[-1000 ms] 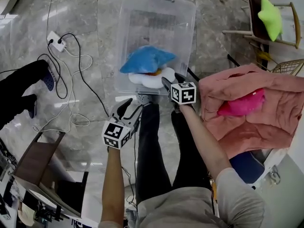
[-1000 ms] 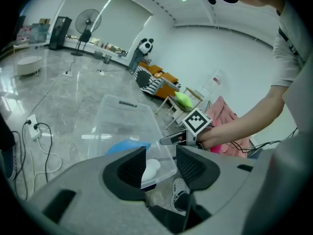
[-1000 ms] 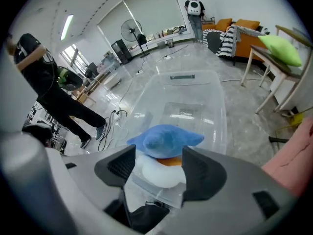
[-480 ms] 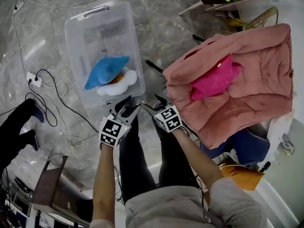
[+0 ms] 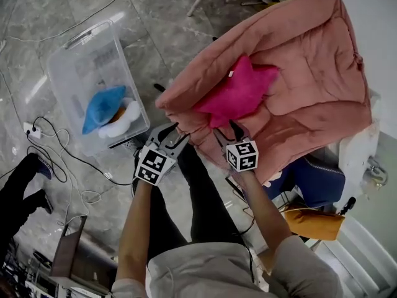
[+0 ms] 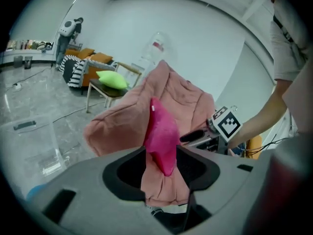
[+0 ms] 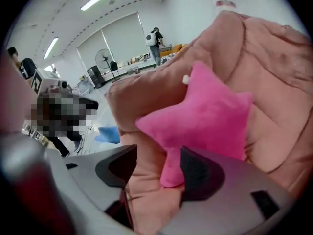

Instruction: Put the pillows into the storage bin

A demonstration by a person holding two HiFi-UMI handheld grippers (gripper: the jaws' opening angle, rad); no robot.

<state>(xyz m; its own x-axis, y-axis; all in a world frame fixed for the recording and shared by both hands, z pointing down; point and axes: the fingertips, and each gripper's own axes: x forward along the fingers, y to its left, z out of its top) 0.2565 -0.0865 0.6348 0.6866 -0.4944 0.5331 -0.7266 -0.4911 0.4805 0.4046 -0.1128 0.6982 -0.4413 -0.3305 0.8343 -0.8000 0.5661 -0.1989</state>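
A pink star pillow [image 5: 239, 92] lies on a big salmon cushion [image 5: 310, 73]. My right gripper [image 5: 226, 131] is at the pillow's lower point. In the right gripper view that point [image 7: 173, 173] sits between the closing jaws of the right gripper [image 7: 159, 168], and the pads do not press on it. My left gripper [image 5: 171, 135] hovers open at the cushion's left edge and holds nothing; the left gripper [image 6: 164, 168] faces the pillow [image 6: 161, 131]. The clear storage bin [image 5: 80, 61] on the floor to the left holds a blue pillow [image 5: 102, 106] on a white one [image 5: 119, 126].
A green pillow [image 6: 113, 78] lies on a chair beyond the cushion. Cables and a power strip [image 5: 28, 129] trail over the floor left of the bin. Another person's dark legs [image 5: 22, 191] are at the left edge. A blue object [image 5: 316, 179] sits under the cushion.
Both grippers have left the bin and swung right to the salmon cushion. The right gripper has come up to the pink pillow's lower point. The head view turned with them.
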